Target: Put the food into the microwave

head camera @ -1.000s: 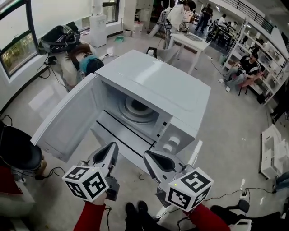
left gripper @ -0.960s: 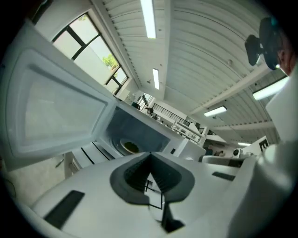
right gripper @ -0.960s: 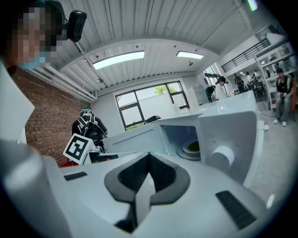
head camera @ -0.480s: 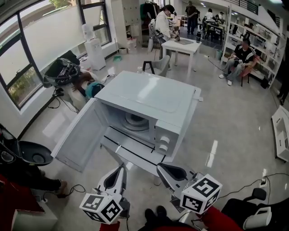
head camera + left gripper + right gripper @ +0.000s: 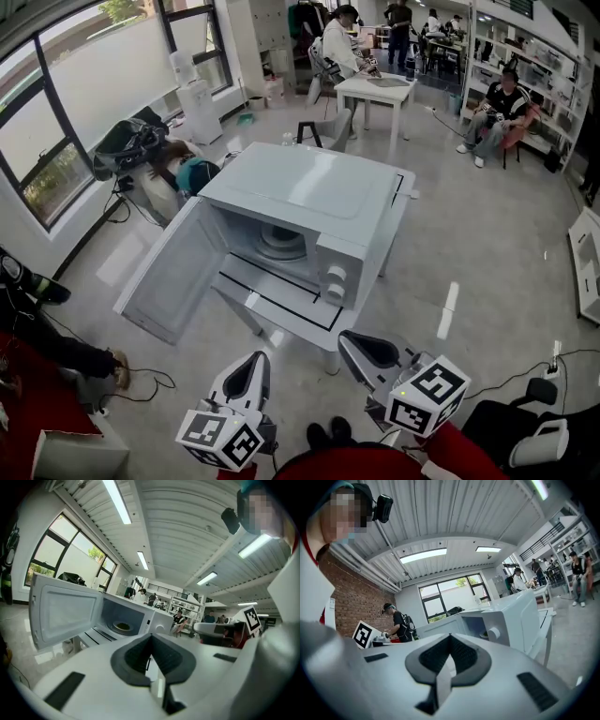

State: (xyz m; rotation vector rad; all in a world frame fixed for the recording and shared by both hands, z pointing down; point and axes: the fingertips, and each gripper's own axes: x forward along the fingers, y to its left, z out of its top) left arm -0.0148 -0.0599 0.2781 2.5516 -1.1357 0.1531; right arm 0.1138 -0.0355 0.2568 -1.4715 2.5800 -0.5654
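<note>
A white microwave [image 5: 319,202] stands on a small white table [image 5: 281,309] with its door [image 5: 173,277] swung wide open to the left. Its glass turntable [image 5: 279,242] lies bare inside, and no food shows in any view. My left gripper [image 5: 257,360] and right gripper [image 5: 351,341] hover side by side in front of the table, well short of the microwave, both shut and holding nothing. In the left gripper view the shut jaws [image 5: 151,645] face the open cavity [image 5: 123,626]. The right gripper view looks past its shut jaws [image 5: 450,651] at the microwave's control side [image 5: 511,618].
A black bag [image 5: 131,145] and a water dispenser [image 5: 187,80] stand by the windows at the left. Behind the microwave are a white table [image 5: 375,92], a chair and several people. Shelves line the right wall. Cables [image 5: 150,380] trail on the floor near my feet.
Both grippers have drawn back from the microwave toward my body and sit lower in the head view. The microwave looks smaller and farther off. Both stay shut.
</note>
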